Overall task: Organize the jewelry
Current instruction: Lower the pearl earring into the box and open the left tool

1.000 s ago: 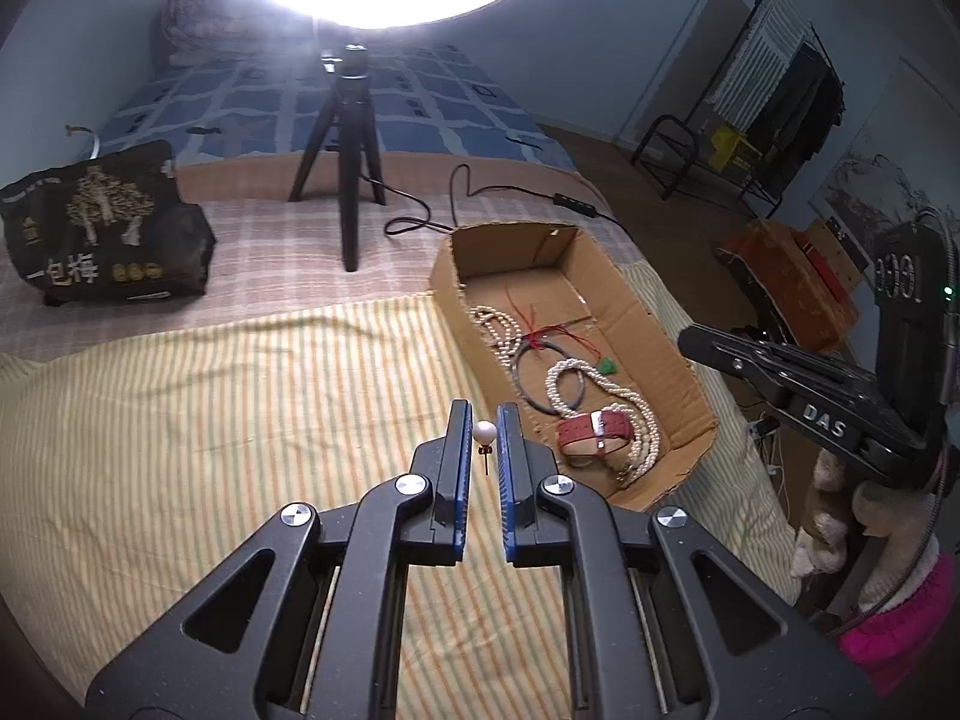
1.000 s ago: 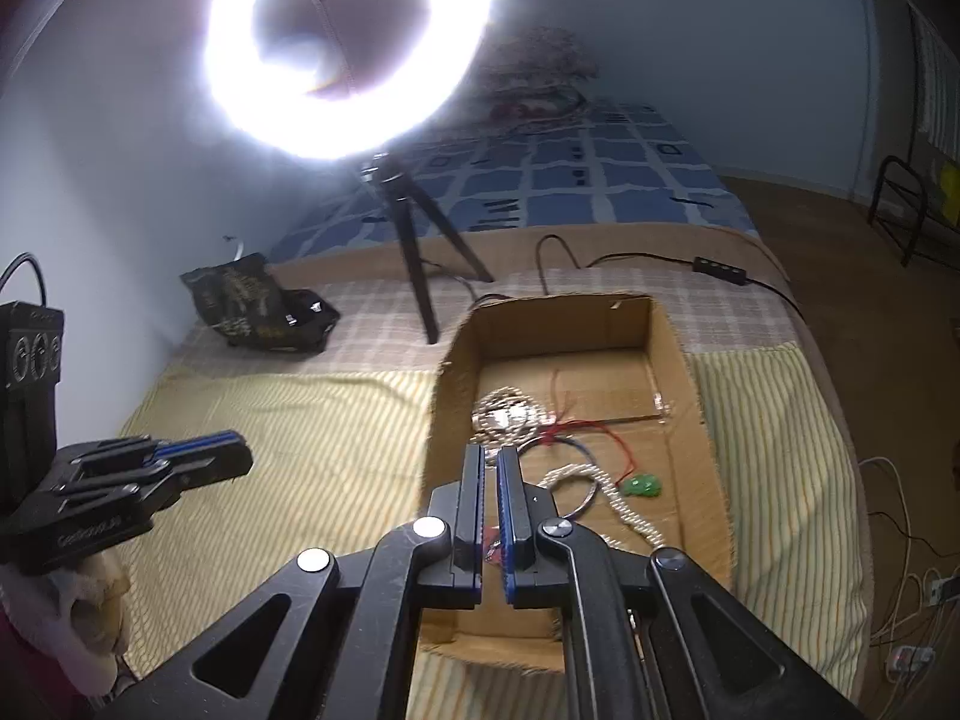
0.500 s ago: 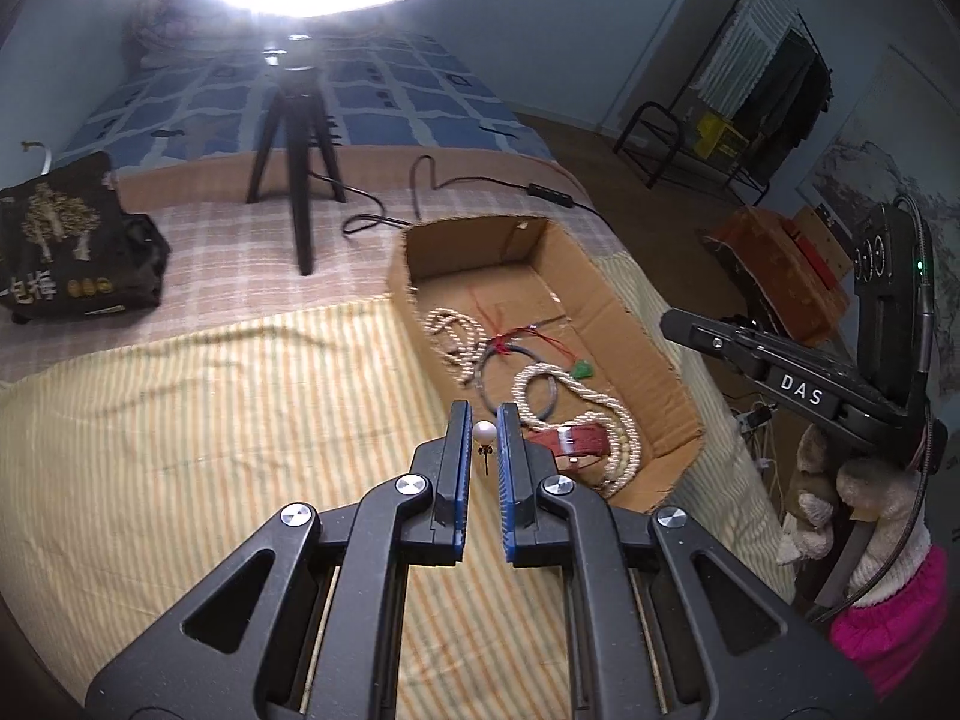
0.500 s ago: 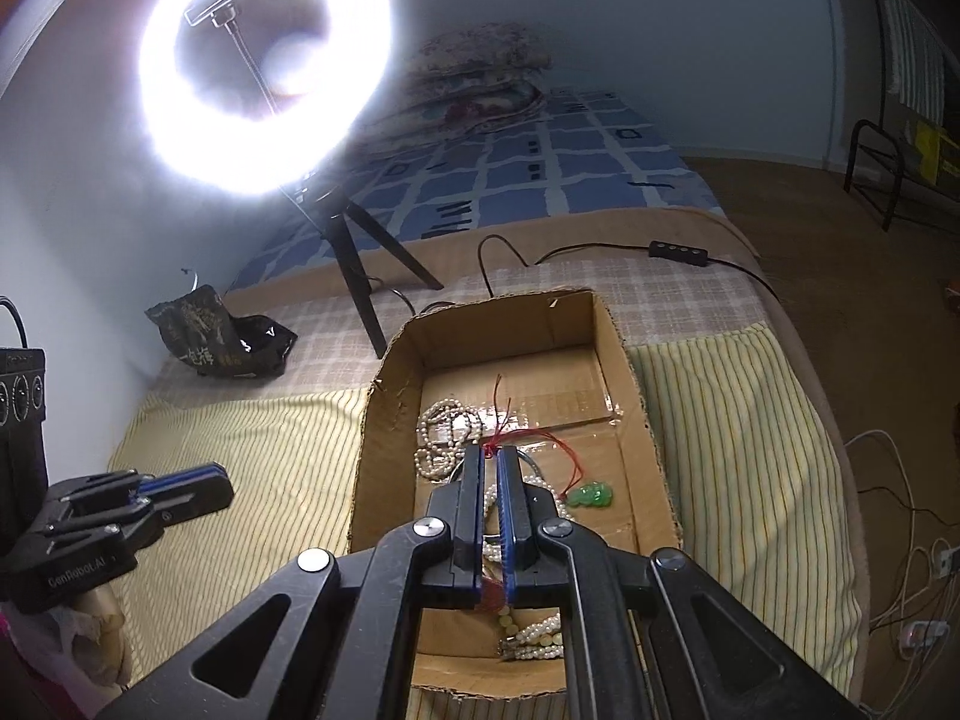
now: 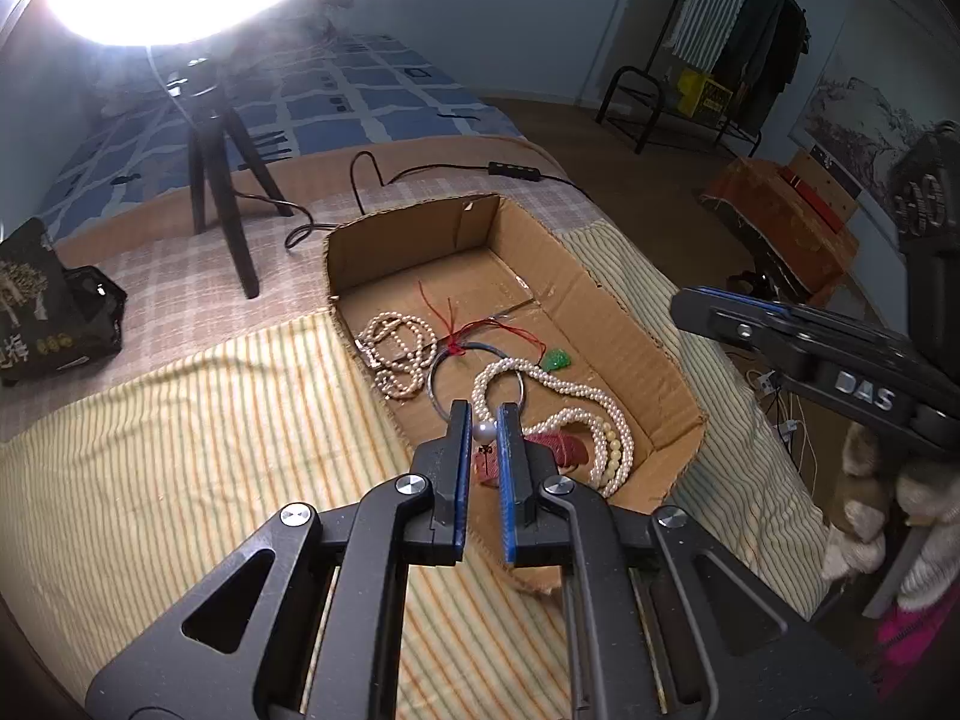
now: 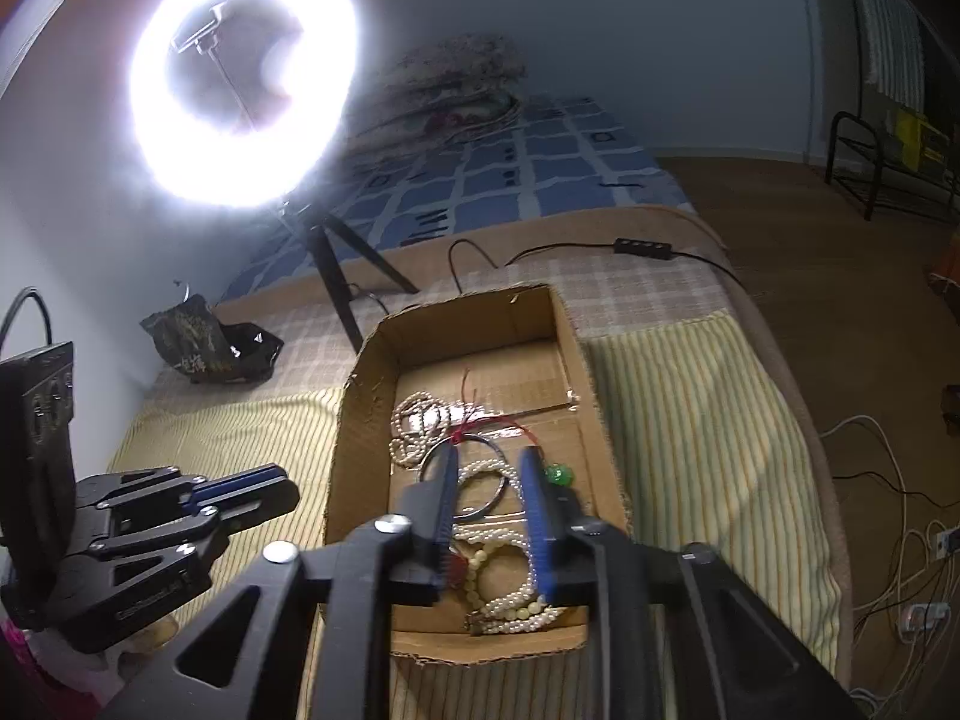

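An open cardboard box [image 5: 636, 324] lies on the striped cloth. It holds a long pearl necklace [image 5: 564, 420], a coil of small beads [image 5: 399, 348], a metal bangle [image 5: 441, 378], a green pendant [image 5: 557, 359] and a red strap [image 5: 561, 450]. My left gripper [image 5: 483, 420] is shut on a pearl earring [image 5: 483, 432] and hangs over the box's near left edge. My right gripper [image 6: 489, 462] hovers above the box [image 6: 360, 372] over the bangle [image 6: 480, 495] and the necklace [image 6: 510, 600]. Its jaws are opening, with nothing held between them.
A ring light on a black tripod [image 5: 222, 204] stands behind the box, with its cable [image 5: 420, 171] trailing right. A black printed bag [image 5: 42, 312] sits at the far left. The bed's right edge [image 6: 828, 480] drops to a floor with wires. A clothes rack [image 5: 732, 60] stands beyond.
My left gripper has carried the earring to the right, from over the cloth to the box's edge. My right gripper's jaws, shut before, now stand apart, and it has shifted over the box.
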`<state>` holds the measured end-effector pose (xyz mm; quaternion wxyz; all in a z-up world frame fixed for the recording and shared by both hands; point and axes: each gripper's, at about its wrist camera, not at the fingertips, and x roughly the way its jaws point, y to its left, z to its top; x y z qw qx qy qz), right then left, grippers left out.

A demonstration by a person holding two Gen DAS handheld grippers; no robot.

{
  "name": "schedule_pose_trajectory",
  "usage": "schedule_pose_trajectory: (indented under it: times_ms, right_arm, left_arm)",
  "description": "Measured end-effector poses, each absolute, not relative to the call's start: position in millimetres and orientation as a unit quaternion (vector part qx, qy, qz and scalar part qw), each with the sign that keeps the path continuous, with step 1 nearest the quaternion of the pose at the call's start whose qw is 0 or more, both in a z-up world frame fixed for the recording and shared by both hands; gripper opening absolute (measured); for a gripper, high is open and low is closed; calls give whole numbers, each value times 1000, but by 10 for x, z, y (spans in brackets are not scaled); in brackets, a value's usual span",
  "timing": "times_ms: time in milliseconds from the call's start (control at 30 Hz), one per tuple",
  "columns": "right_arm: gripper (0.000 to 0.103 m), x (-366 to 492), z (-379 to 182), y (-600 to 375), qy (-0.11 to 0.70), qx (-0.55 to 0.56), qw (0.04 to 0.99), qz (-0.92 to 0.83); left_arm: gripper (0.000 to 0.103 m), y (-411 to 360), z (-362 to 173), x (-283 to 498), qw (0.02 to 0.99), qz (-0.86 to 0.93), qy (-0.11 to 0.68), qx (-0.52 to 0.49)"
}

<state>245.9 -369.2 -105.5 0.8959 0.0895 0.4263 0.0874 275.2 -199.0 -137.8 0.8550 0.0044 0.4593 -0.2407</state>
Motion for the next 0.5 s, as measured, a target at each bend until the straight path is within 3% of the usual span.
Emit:
schedule_pose_trajectory:
  times_ms: [67, 167, 233, 267, 300, 333, 400, 500]
  right_arm:
    - [27, 2449, -1047, -3734, 425, 93, 897, 81]
    - [36, 2432, -1036, -3797, 422, 99, 898, 71]
    - [61, 2414, -1029, -3826, 420, 102, 900, 61]
    - [67, 2400, -1025, -3847, 417, 105, 901, 54]
    - [72, 2387, -1017, -3869, 414, 106, 903, 49]
    - [75, 2386, -1014, -3884, 414, 106, 903, 46]
    - [84, 2381, -1005, -3911, 414, 104, 903, 37]
    - [90, 2360, -979, -3965, 407, 105, 907, 21]
  left_arm:
    - [6, -2034, -1395, 2792, 855, -240, 459, 6]
    - [6, -2082, -1406, 2839, 857, -240, 457, 7]
    - [7, -2101, -1411, 2868, 857, -243, 455, 5]
    - [8, -2112, -1412, 2888, 856, -240, 457, 7]
    - [24, -2120, -1411, 2907, 856, -239, 459, 8]
    - [47, -2123, -1404, 2916, 855, -241, 458, 6]
    - [62, -2103, -1361, 2921, 863, -241, 445, 0]
    - [64, -2062, -1327, 2961, 861, -239, 450, -10]
